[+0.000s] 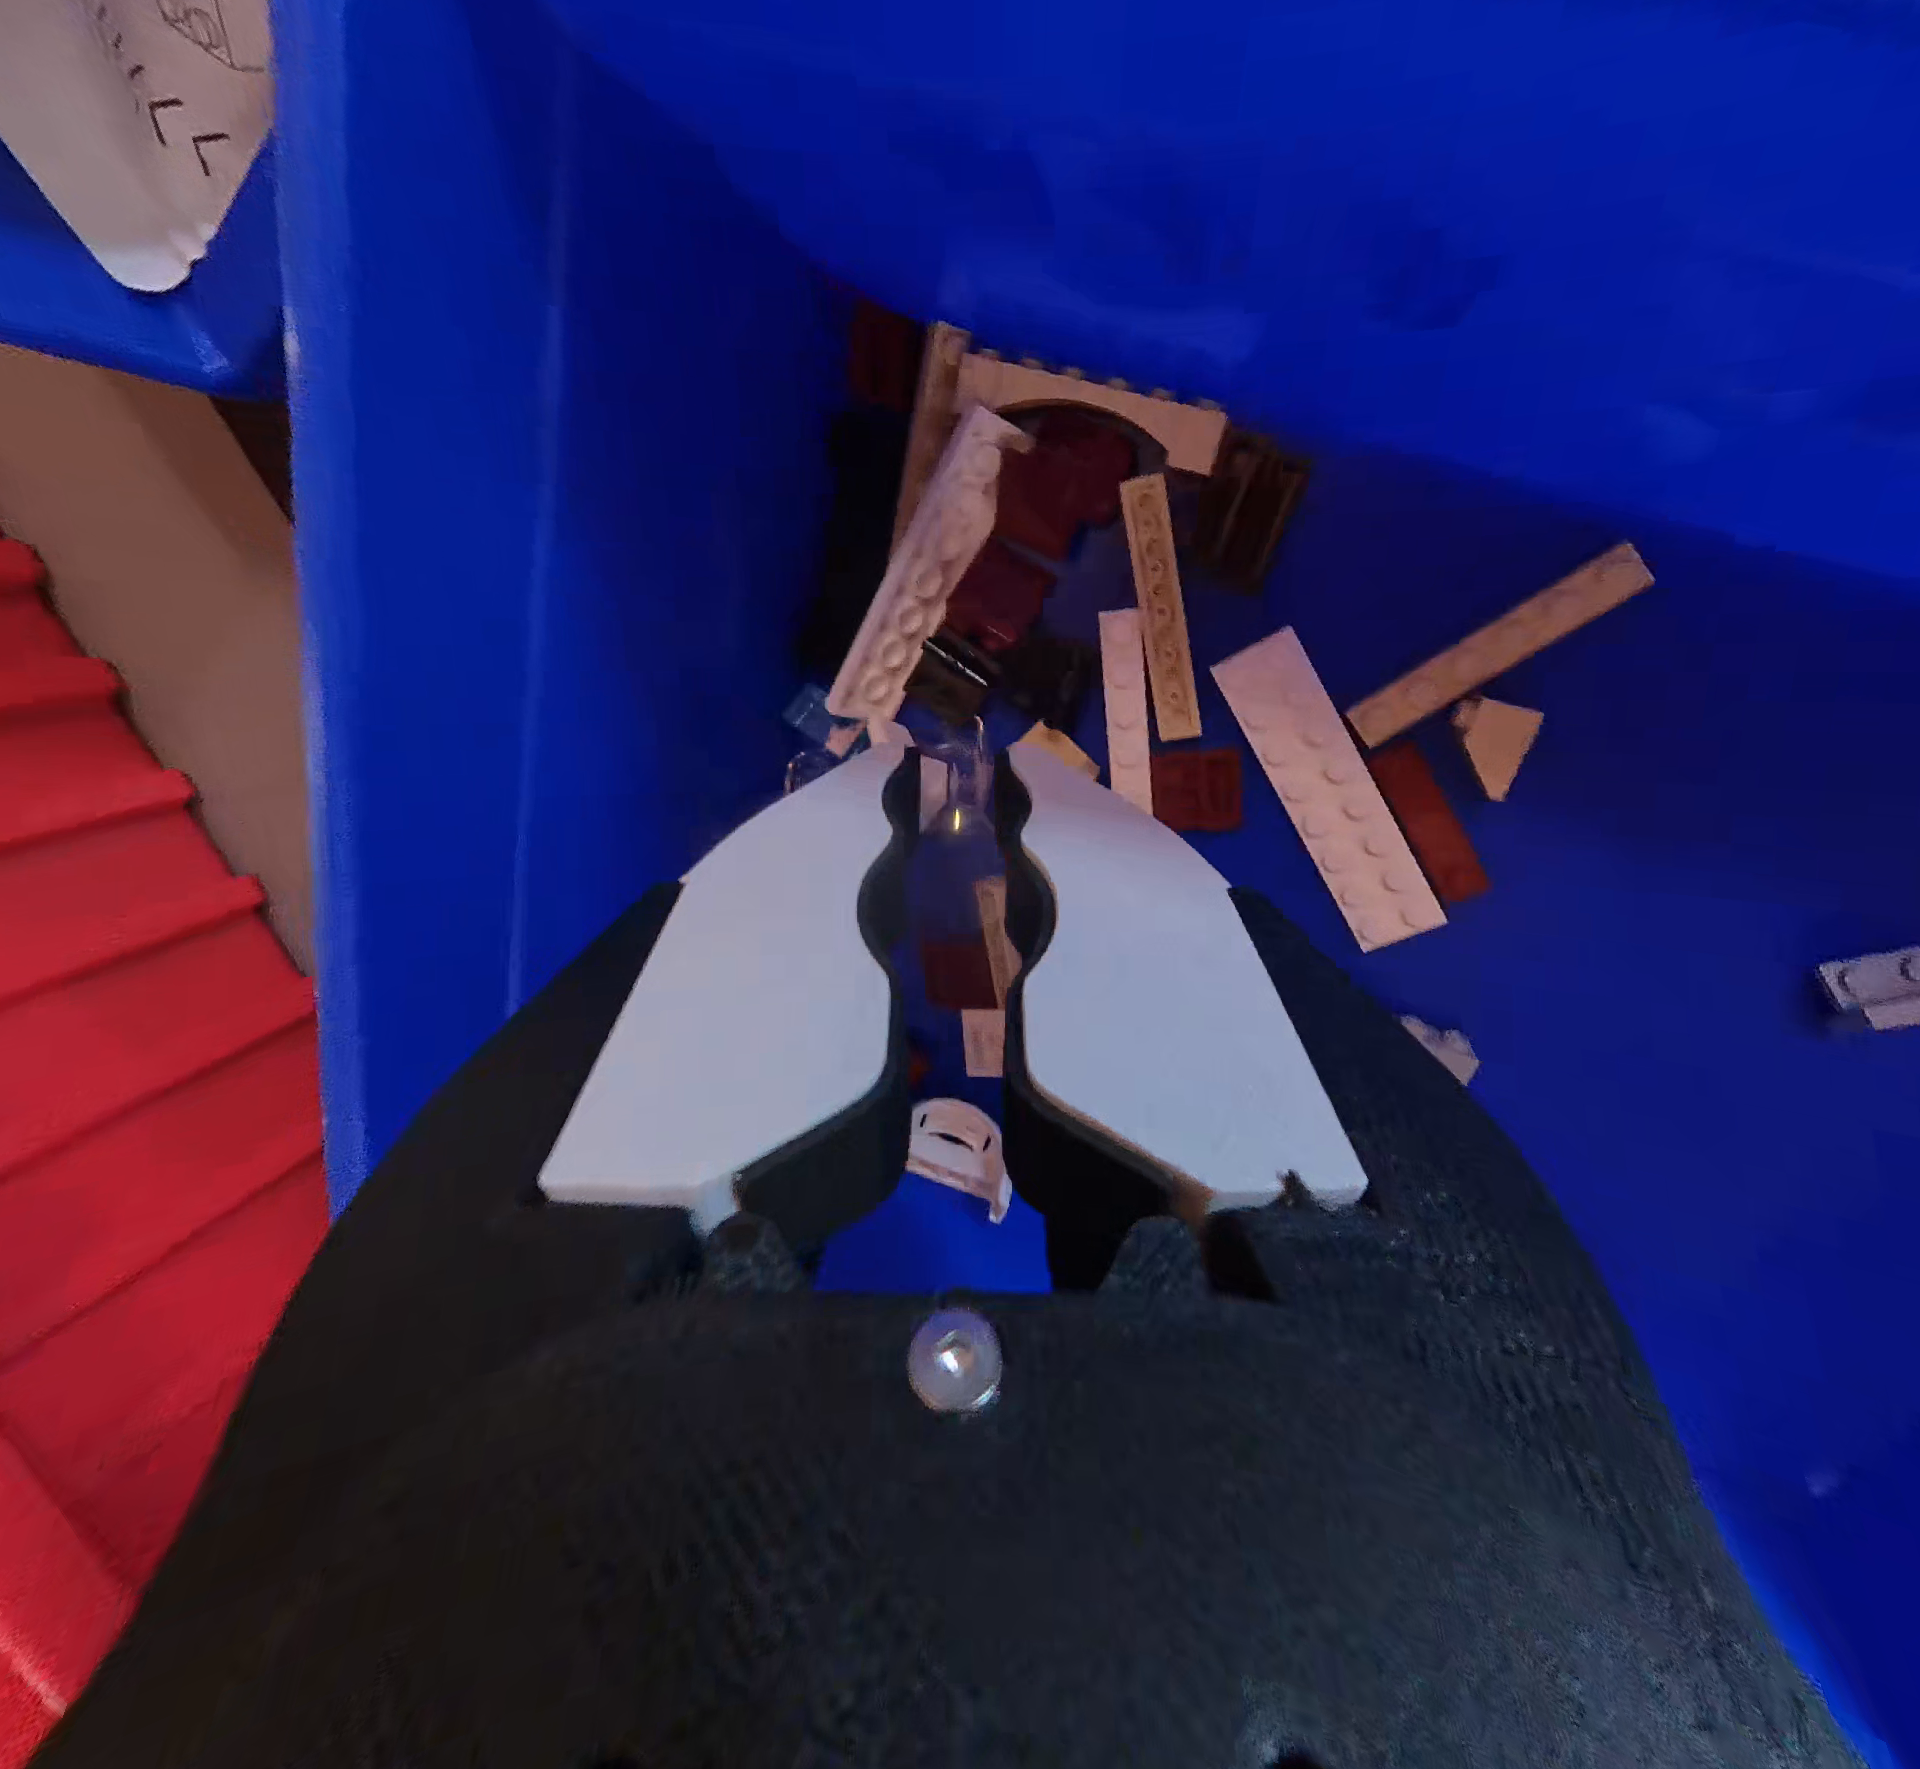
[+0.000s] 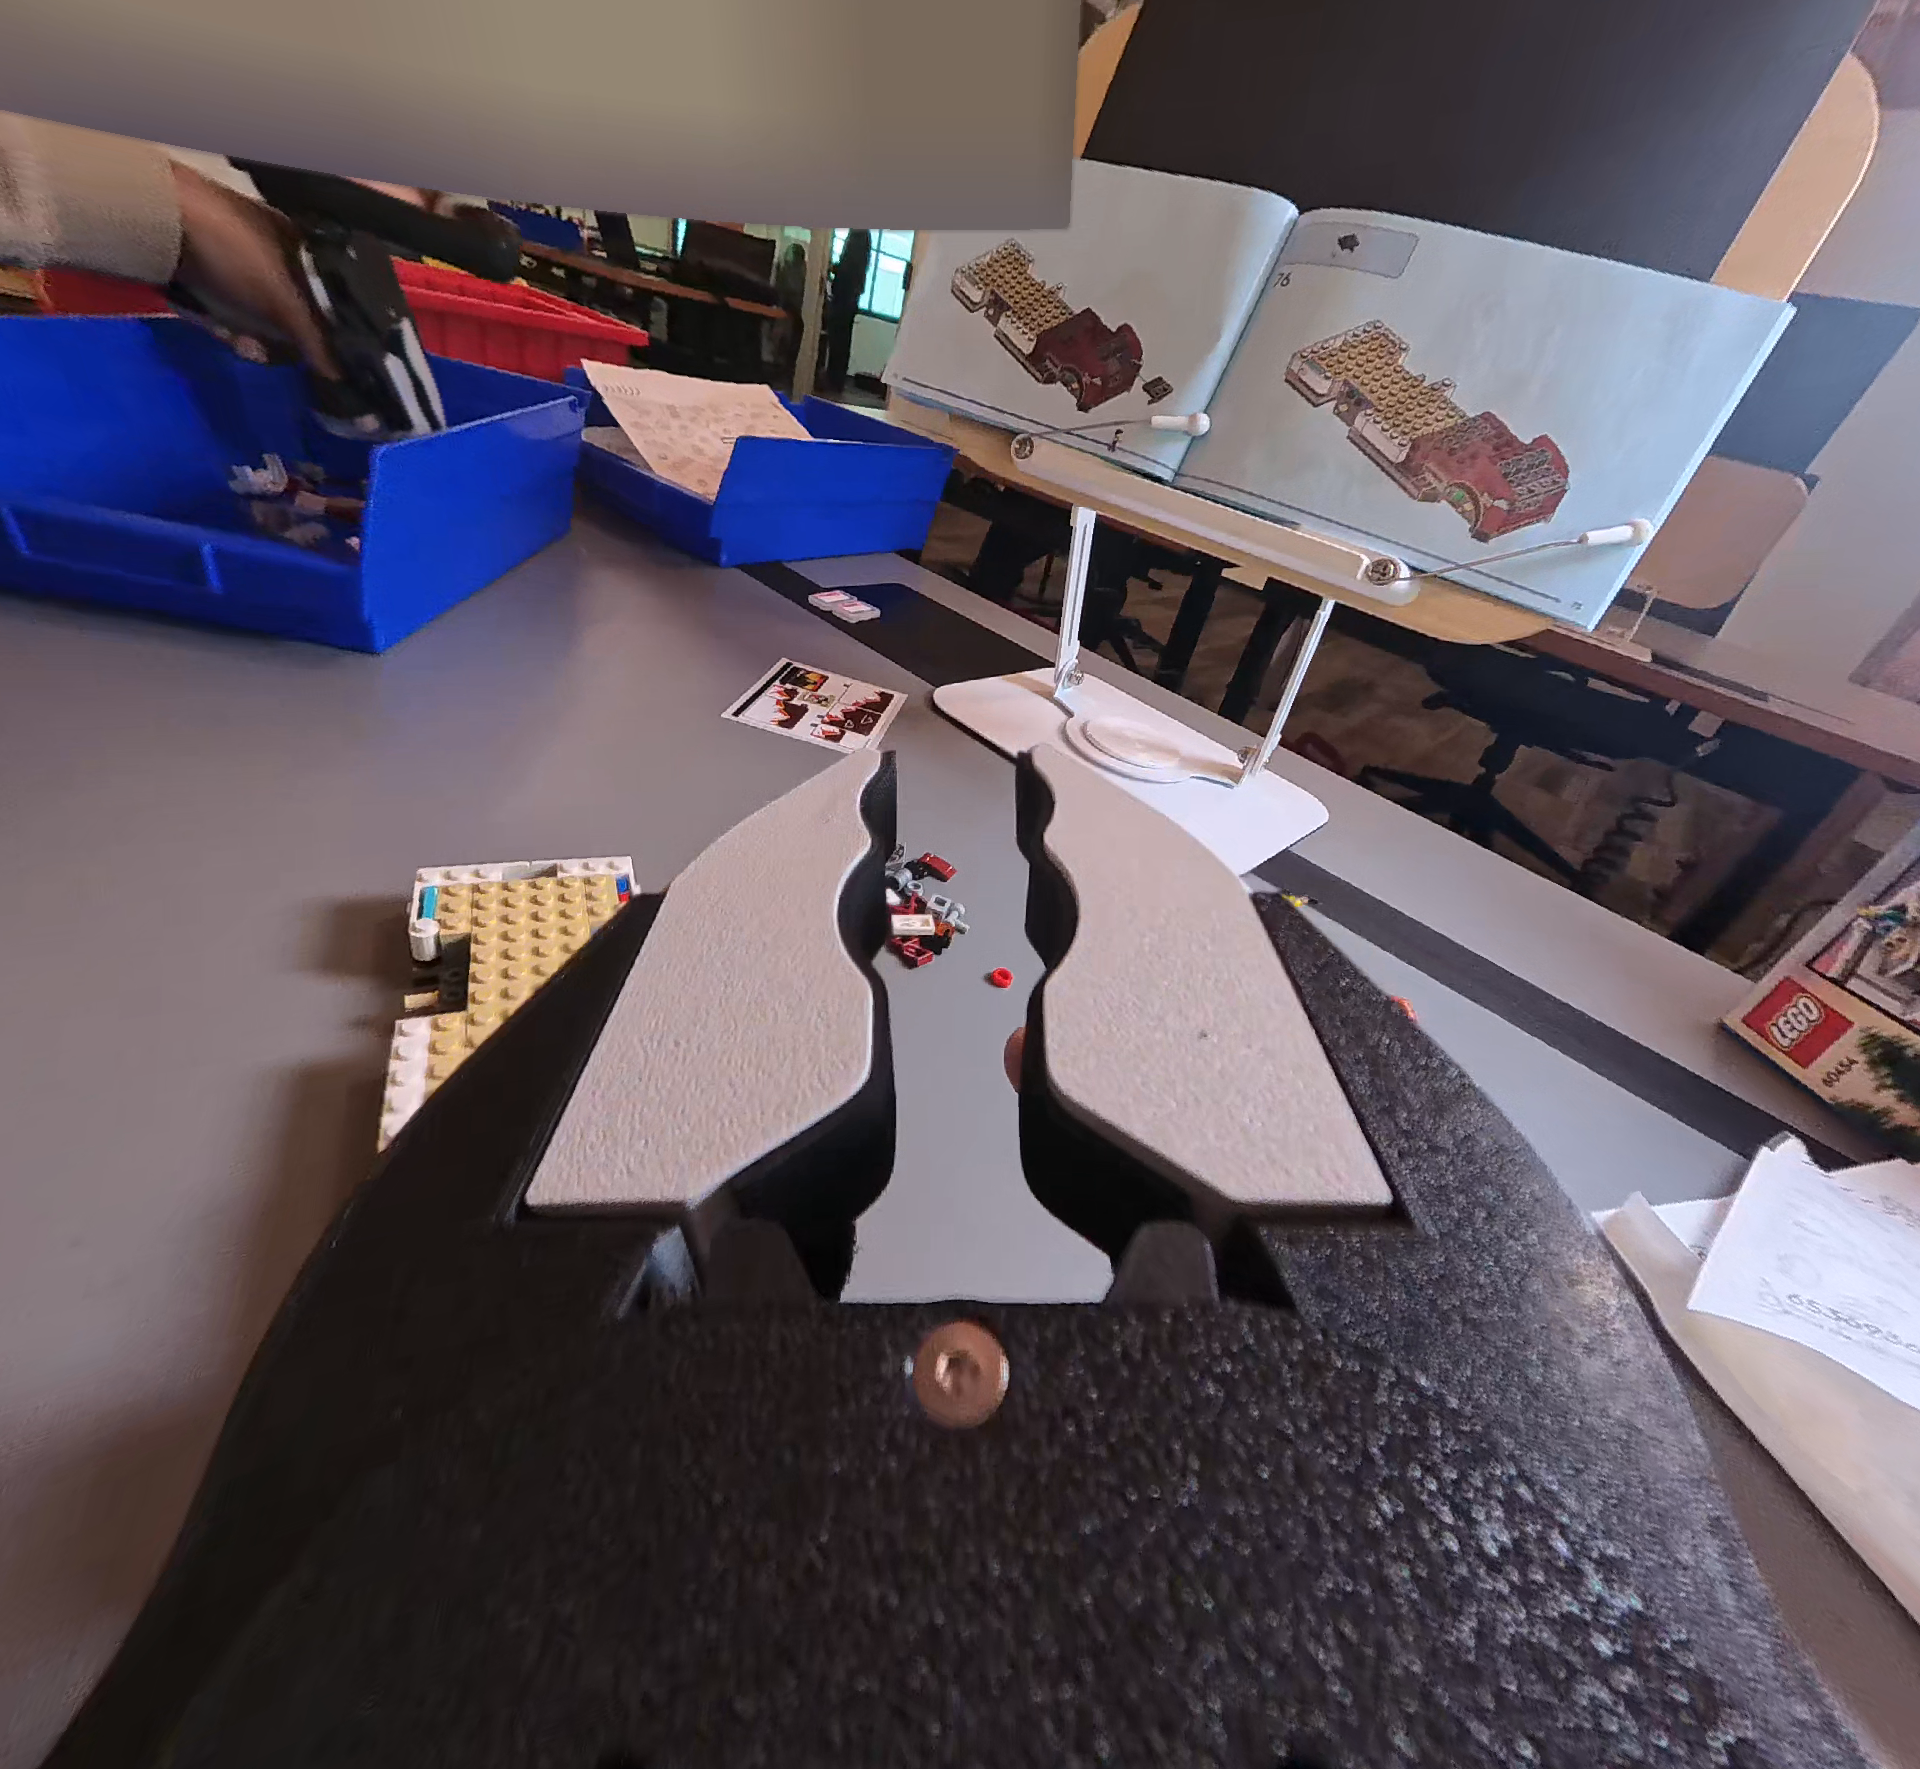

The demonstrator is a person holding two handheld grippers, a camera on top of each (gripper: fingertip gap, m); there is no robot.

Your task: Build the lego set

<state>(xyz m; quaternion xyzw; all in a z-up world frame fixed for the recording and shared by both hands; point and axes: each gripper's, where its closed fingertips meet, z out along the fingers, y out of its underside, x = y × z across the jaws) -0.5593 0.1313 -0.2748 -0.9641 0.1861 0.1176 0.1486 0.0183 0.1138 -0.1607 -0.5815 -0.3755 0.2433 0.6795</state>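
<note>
My left gripper (image 1: 958,763) is deep in a blue plastic bin (image 1: 623,472), its tongs pinching a small clear plastic brick piece (image 1: 961,789). I judge the piece light, rigid and slick, best held by its flat sides. My right gripper (image 2: 956,763) hangs with its tongs apart over a grey table (image 2: 312,784).

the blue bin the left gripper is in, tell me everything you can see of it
The blue bin looks like smooth moulded plastic, open-topped, with tall walls and a lower front lip; it stands on the grey table beside a second blue bin. Loose building pieces, white, tan and dark red plates, lie scattered on its floor. The left gripper reaches down inside, tips among the pieces.
</note>
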